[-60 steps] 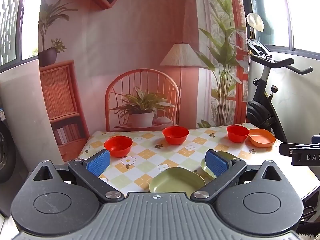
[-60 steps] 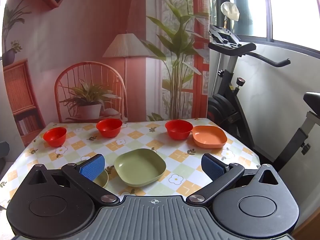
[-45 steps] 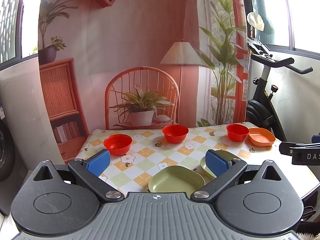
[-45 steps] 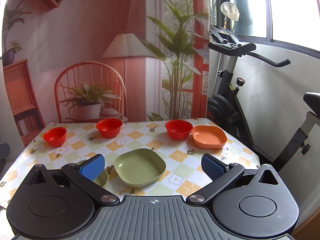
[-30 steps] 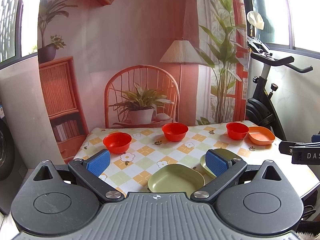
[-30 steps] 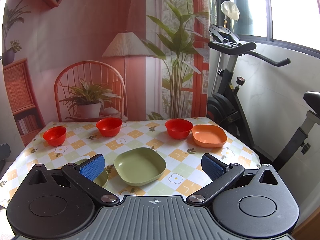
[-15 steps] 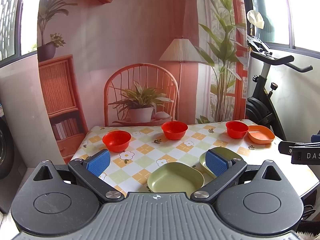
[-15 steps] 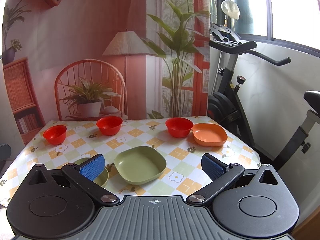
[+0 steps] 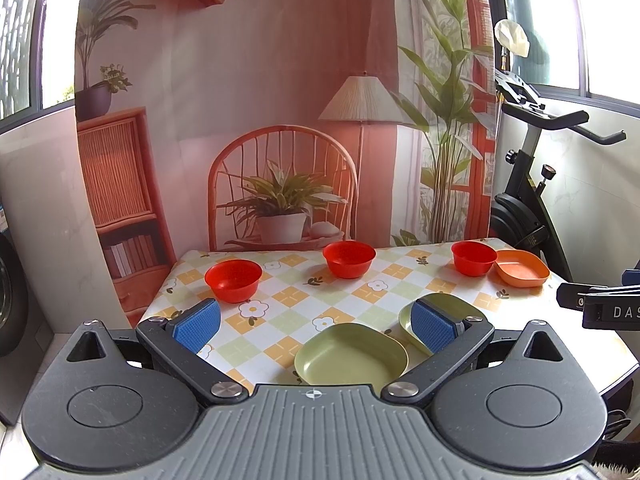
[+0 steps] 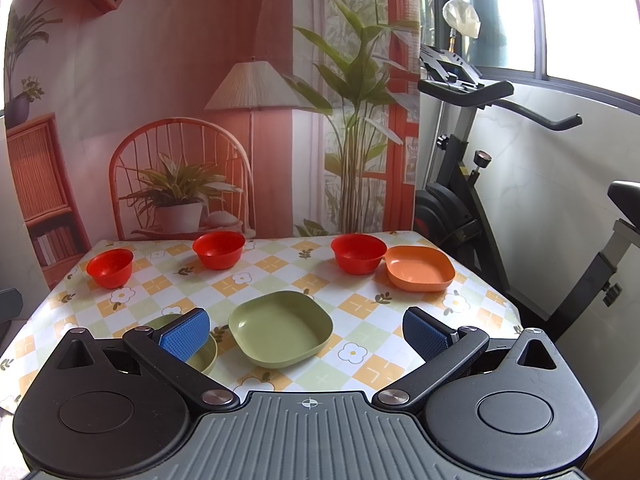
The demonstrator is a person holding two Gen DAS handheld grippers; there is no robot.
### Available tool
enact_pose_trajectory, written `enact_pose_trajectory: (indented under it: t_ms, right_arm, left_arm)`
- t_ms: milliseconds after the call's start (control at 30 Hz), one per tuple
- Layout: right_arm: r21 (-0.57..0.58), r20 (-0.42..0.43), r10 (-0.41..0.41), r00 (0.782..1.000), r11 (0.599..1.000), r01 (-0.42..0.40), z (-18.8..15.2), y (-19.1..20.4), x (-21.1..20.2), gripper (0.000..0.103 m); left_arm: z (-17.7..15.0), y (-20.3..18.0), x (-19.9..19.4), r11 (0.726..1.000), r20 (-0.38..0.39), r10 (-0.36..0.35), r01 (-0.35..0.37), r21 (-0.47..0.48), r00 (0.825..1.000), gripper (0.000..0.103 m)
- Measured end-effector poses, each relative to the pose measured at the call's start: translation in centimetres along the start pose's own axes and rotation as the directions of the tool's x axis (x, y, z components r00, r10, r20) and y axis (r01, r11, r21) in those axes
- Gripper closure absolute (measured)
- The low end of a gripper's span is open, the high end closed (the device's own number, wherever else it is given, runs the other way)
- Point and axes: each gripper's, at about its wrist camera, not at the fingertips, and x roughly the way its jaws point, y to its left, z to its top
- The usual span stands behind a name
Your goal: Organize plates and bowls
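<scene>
L tongs (image 9: 316, 326): spread wide, nothing between the pads, held above near edge of table (image 9: 280, 300). R tongs (image 10: 305, 330): same, spread wide, empty, also above near edge. Neither touches any dish.

Landmark = big green plate (image 10: 281, 328), near-centre of table, directly ahead of R tongs, between its pads in view. Same plate shows in left wrist view partly behind the L tongs' right pad.

Second green plate (image 9: 352, 360) sits just left of landmark, close to near edge, lies right in front of L tongs. In right wrist view it is half hidden behind R tongs' left pad. The 2 green ones look near each other but apart; touching or not, can't tell.

Beyond landmark, far row: red bowl (image 10: 359, 253) far-right, orange plate (image 10: 420, 269) just beside it on its right, rims touching or nearly. Middle red bowl (image 10: 219, 249) far-left of landmark. Third red bowl (image 10: 110, 267) further left, near table's left edge, well apart from the rest.

Progress, judged: nothing stacked yet. 3 bowls separate, 3 plates separate. All sorting left: likely nest bowls, pile plates. Task at start. Green plates nearest each pair of tongs, so probable first picks.
</scene>
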Motion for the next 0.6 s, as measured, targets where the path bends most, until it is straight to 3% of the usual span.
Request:
enact_pose_trajectory:
  t_ms: [433, 600]
  right_arm:
    - [0.001, -0.002, 0.0, 1.0, 1.0, 0.0, -0.13, -0.07, 0.09, 0.0]
    - [0.002, -0.001, 0.003, 1.0, 1.0, -0.003, -0.16, -0.04, 0.19, 0.0]
  left_arm:
    - [-0.1, -0.02, 0.12, 1.0, -0.008, 0.002, -0.002, -0.006, 1.0, 0.001]
    - [0.05, 0.21, 0.46, 0.999, -0.041, 0.037, -0.039, -0.036, 0.998, 0.001]
